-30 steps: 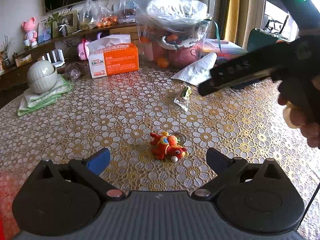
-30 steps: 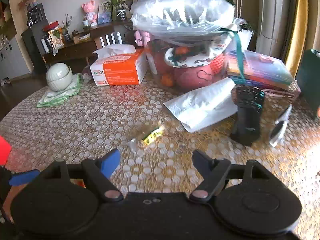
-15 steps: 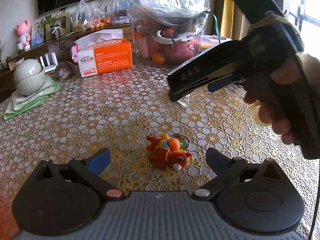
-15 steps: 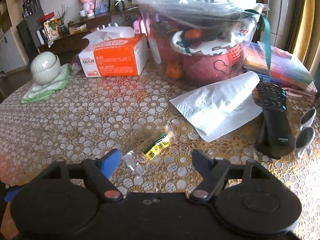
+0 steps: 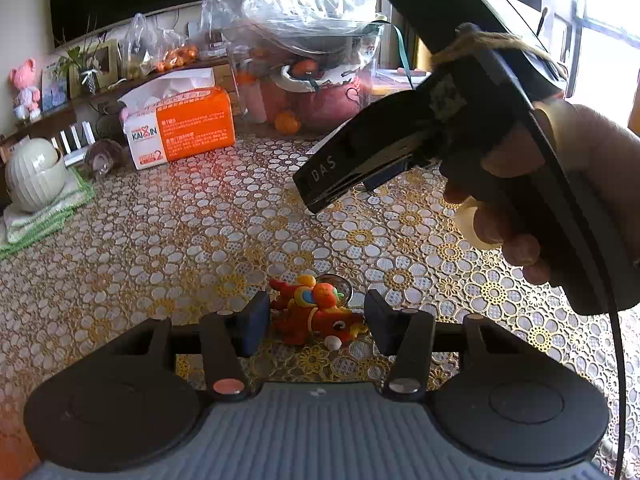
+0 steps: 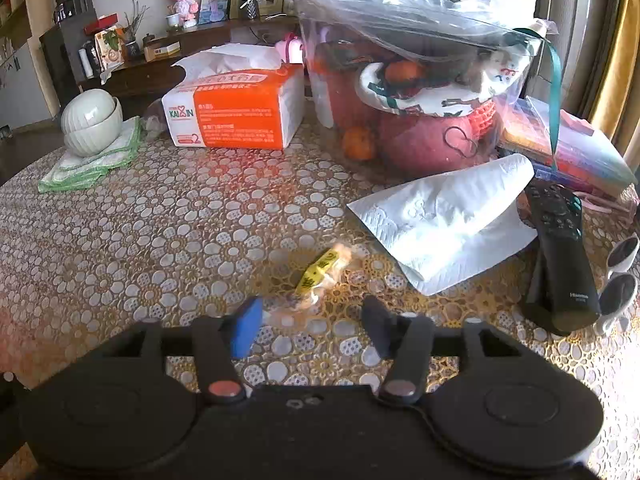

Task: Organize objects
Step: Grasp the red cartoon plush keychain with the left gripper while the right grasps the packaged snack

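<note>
A small red and orange toy dragon [image 5: 316, 314] lies on the lace-patterned tablecloth [image 5: 180, 240]. My left gripper [image 5: 316, 322] is open and low over it, one finger close on each side of the toy. In the right wrist view a clear snack wrapper with a yellow label [image 6: 320, 274] lies on the cloth. My right gripper [image 6: 311, 326] is open just before it, and the wrapper's near end reaches between the fingertips. A hand [image 5: 560, 184] holding the right tool fills the upper right of the left wrist view.
An orange tissue box [image 6: 240, 112] and a large plastic bag of fruit [image 6: 420, 80] stand at the back. A white paper towel [image 6: 444, 220], a black remote [image 6: 560, 256] and sunglasses [image 6: 620, 280] lie to the right. Bowls on a green cloth [image 6: 90, 120] sit far left.
Both grippers have come down and forward onto their objects, and both pairs of fingers have narrowed. The toy now sits between the left fingers; the wrapper's end lies between the right ones.
</note>
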Demonstrator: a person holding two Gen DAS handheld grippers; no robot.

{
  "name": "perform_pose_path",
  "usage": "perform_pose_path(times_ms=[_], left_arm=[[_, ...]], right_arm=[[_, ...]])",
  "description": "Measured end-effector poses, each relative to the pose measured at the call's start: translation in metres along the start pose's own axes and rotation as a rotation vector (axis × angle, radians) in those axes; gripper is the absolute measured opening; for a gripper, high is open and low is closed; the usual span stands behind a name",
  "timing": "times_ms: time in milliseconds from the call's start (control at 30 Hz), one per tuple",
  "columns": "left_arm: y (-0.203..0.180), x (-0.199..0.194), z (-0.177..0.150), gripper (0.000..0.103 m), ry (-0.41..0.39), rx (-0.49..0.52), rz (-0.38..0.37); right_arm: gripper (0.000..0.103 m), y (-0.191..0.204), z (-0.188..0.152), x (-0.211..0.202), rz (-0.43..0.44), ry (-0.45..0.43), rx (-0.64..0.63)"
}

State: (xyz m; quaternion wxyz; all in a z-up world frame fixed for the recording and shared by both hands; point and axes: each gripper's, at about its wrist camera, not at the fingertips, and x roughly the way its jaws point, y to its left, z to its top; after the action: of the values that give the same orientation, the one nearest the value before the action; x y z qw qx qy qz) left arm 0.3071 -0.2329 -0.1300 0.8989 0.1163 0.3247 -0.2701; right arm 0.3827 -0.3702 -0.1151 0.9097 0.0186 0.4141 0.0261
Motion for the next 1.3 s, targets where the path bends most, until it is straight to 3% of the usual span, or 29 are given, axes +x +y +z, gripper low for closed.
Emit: perform_pose_path(times_ms=[33, 133, 300, 633, 667, 1033, 1300], left_arm=[[0.0, 0.0, 0.0, 0.051, 0.0, 0.002, 0.003], [0.001, -0.001, 0.0, 0.05, 0.003, -0.006, 0.003], [0.005, -0.006, 0.0, 0.05, 0.008, -0.033, 0.002], [0.013, -0.033, -0.005, 0.049, 0.003, -0.105, -0.001], [0.014, -0.037, -0.005, 0.049, 0.002, -0.11, -0.002], [0.02, -0.077, -0.027, 0.049, 0.015, -0.165, 0.006], [0.022, -0.104, -0.039, 0.049, 0.013, -0.205, 0.005]], right_arm=[[0.046, 0.0, 0.0, 0.0, 0.001, -0.002, 0.002], [0.024, 0.002, 0.0, -0.002, -0.007, -0.006, -0.007], [0.01, -0.001, -0.002, -0.007, 0.007, -0.021, -0.002], [0.005, 0.008, -0.019, -0.043, 0.075, -0.038, -0.004], [0.0, 0.009, -0.022, -0.048, 0.085, -0.039, -0.001], [0.0, 0.022, -0.051, -0.095, 0.127, -0.015, -0.044], [0.0, 0.028, -0.07, -0.135, 0.147, -0.071, -0.068]])
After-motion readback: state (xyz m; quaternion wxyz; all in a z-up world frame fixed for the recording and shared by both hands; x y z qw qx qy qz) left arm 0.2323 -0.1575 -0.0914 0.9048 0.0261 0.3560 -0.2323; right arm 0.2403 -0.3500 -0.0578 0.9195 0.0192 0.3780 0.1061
